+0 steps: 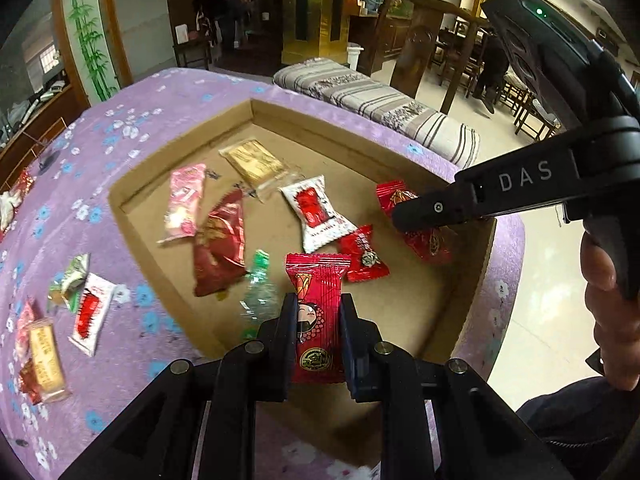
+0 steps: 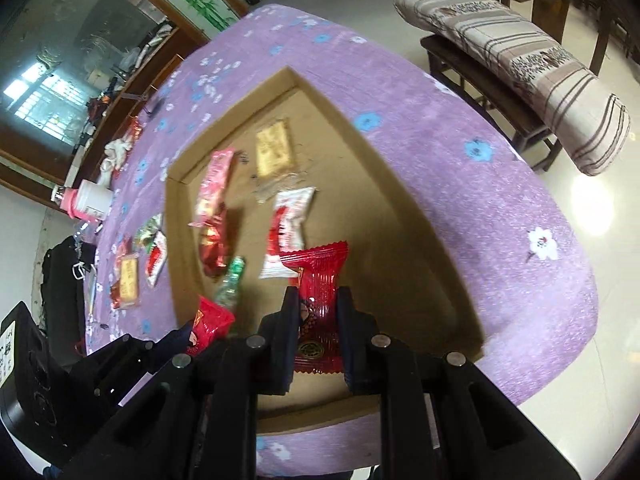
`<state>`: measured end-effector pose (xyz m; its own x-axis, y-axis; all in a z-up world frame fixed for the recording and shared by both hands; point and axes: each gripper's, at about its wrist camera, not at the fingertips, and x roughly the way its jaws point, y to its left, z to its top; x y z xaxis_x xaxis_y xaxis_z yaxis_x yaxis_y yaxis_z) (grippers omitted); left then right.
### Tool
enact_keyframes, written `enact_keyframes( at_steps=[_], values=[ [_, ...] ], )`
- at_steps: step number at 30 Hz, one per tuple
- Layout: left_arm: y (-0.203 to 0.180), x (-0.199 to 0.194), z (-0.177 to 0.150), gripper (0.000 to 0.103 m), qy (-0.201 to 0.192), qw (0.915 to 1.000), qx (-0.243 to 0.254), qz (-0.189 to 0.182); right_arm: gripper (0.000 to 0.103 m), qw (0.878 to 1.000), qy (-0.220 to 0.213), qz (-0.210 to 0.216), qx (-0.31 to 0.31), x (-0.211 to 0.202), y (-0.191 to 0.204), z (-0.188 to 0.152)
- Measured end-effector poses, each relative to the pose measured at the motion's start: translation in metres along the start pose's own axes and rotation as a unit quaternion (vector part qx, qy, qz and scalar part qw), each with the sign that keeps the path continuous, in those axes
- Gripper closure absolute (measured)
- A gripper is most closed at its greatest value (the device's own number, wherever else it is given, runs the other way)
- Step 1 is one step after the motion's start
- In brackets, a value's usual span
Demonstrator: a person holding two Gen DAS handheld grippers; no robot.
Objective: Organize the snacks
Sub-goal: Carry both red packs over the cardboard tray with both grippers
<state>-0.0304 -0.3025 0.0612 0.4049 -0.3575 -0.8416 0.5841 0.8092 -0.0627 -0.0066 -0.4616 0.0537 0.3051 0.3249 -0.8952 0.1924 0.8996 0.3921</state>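
Note:
A shallow cardboard box (image 1: 452,304) lies on the purple flowered tablecloth and holds several wrapped snacks. My left gripper (image 1: 318,320) is shut on a red snack packet (image 1: 318,280) above the box's near side. My right gripper (image 2: 318,312) is shut on another red snack packet (image 2: 320,276) above the box (image 2: 384,184). In the left wrist view the right gripper (image 1: 404,216) reaches in from the right, and its red packet (image 1: 430,242) shows below it. In the right wrist view the left gripper (image 2: 188,332) holds its red packet (image 2: 210,324) at the lower left.
Several loose snacks lie on the cloth left of the box (image 1: 86,312), also in the right wrist view (image 2: 132,276). A white bottle with a pink cap (image 2: 86,200) lies at the table's far left. A bench with a striped cushion (image 1: 376,100) stands beyond the table.

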Motion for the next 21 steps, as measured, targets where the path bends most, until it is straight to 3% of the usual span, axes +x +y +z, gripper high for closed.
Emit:
enact_keyframes(
  at_steps=[21],
  values=[
    [-0.008,0.025,-0.008,0.084,0.029,0.9994,-0.004,0.018,0.085,0.999,0.047,-0.012,-0.016,0.027,-0.005,0.005]
  ],
)
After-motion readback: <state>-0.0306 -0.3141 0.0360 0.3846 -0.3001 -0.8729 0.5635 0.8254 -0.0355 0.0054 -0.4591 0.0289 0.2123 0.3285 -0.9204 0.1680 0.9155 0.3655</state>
